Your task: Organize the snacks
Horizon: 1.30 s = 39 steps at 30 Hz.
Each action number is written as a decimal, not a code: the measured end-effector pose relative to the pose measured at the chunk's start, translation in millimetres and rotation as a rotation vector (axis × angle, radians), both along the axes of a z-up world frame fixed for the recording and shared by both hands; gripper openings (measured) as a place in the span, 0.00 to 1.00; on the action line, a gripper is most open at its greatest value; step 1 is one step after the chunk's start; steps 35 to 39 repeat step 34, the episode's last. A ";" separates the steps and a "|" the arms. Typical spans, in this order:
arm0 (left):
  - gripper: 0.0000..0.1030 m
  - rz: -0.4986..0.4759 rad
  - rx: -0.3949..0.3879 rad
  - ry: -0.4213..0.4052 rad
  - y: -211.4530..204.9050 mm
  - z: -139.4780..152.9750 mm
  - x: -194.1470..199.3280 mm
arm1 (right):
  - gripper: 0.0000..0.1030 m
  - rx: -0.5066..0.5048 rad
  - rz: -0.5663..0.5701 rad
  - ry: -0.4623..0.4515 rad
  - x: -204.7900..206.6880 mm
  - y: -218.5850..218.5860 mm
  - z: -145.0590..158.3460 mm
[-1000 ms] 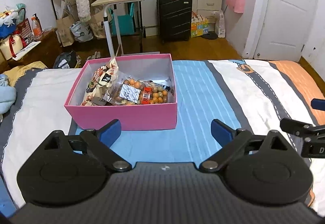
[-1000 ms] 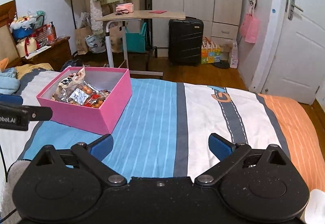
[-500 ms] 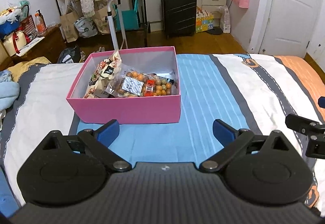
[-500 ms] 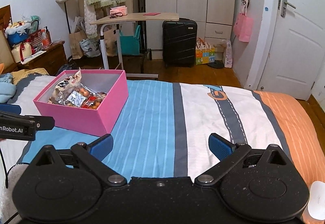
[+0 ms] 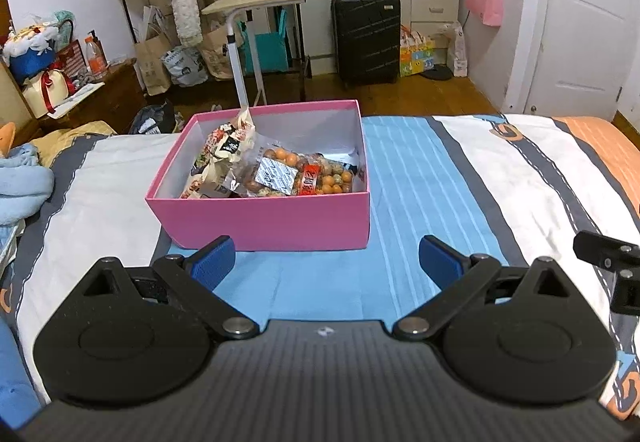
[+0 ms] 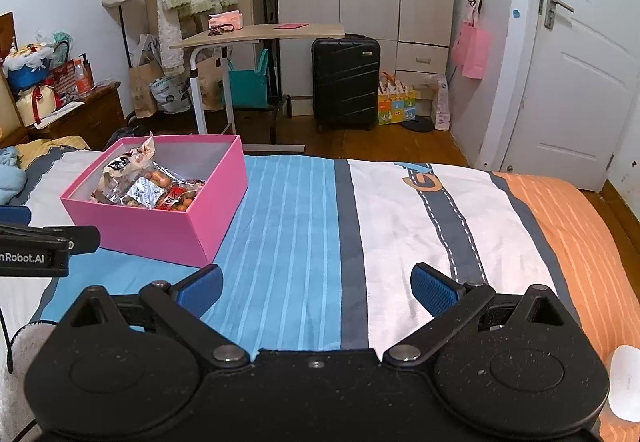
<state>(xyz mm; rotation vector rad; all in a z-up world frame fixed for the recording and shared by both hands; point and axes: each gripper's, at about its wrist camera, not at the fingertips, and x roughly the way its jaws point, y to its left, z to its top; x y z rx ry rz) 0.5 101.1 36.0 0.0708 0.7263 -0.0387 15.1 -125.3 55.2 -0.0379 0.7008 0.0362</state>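
Observation:
A pink box point(image 5: 276, 217) point(image 6: 160, 230) stands on the striped bed. Inside it lie snack bags: a clear bag of orange and green balls point(image 5: 304, 173) point(image 6: 160, 193) and a pale printed bag point(image 5: 224, 153) point(image 6: 128, 161) that leans up at the left. My left gripper point(image 5: 326, 262) is open just in front of the box's near wall, with nothing between its blue fingertips. My right gripper point(image 6: 318, 288) is open too, empty, over the blue stripes to the right of the box.
The bed cover point(image 6: 400, 209) runs right in blue, white, grey and orange stripes. A light blue cloth point(image 5: 20, 181) lies at the bed's left edge. Beyond the bed stand a rolling desk point(image 6: 260, 33), a black suitcase point(image 6: 346, 81) and a white door point(image 6: 576, 89).
Both views have risen and tilted back a little, so the box sits lower and a bit farther off. Both grippers stay open and empty.

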 end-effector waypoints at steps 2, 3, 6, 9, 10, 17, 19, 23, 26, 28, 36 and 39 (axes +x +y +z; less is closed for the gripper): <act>0.97 0.003 0.001 -0.006 0.0 -1.3 -1.0 | 0.99 0.001 -0.010 -0.001 -0.2 -1.1 -1.1; 0.97 0.004 0.003 -0.006 -0.2 -2.0 -1.2 | 0.99 -0.002 -0.013 -0.001 0.3 -1.7 -1.5; 0.97 0.005 0.008 -0.007 -0.6 -3.2 -1.3 | 0.99 -0.006 -0.024 0.000 0.4 -2.0 -3.0; 0.97 0.016 0.007 -0.010 -0.5 -4.0 -1.6 | 0.99 -0.011 -0.029 0.004 1.4 -3.2 -4.2; 0.97 0.016 0.008 -0.012 -0.6 -4.4 -1.9 | 0.99 -0.013 -0.030 0.005 2.0 -3.8 -4.3; 0.97 -0.001 0.004 -0.010 -1.1 -5.1 -2.4 | 0.99 -0.017 -0.031 0.021 3.5 -5.4 -7.9; 0.97 -0.006 0.000 -0.006 -0.8 -6.0 -1.7 | 0.99 -0.018 -0.032 0.024 5.2 -3.4 -8.2; 0.97 -0.025 -0.001 0.002 -2.3 -8.7 -1.2 | 0.99 -0.017 -0.038 0.025 6.4 -4.9 -8.6; 0.97 -0.041 -0.002 0.005 -4.9 -9.4 -2.3 | 0.99 -0.018 -0.052 0.022 5.7 -6.6 -10.0; 0.97 -0.044 -0.004 0.004 -6.0 -9.7 -3.0 | 0.99 -0.019 -0.056 0.025 6.0 -7.5 -10.3; 0.97 -0.050 0.001 0.007 -7.7 -10.0 -3.7 | 0.99 -0.017 -0.058 0.029 5.4 -6.8 -10.4; 0.97 -0.050 0.001 0.007 -7.7 -10.0 -3.7 | 0.99 -0.017 -0.058 0.029 5.4 -6.8 -10.4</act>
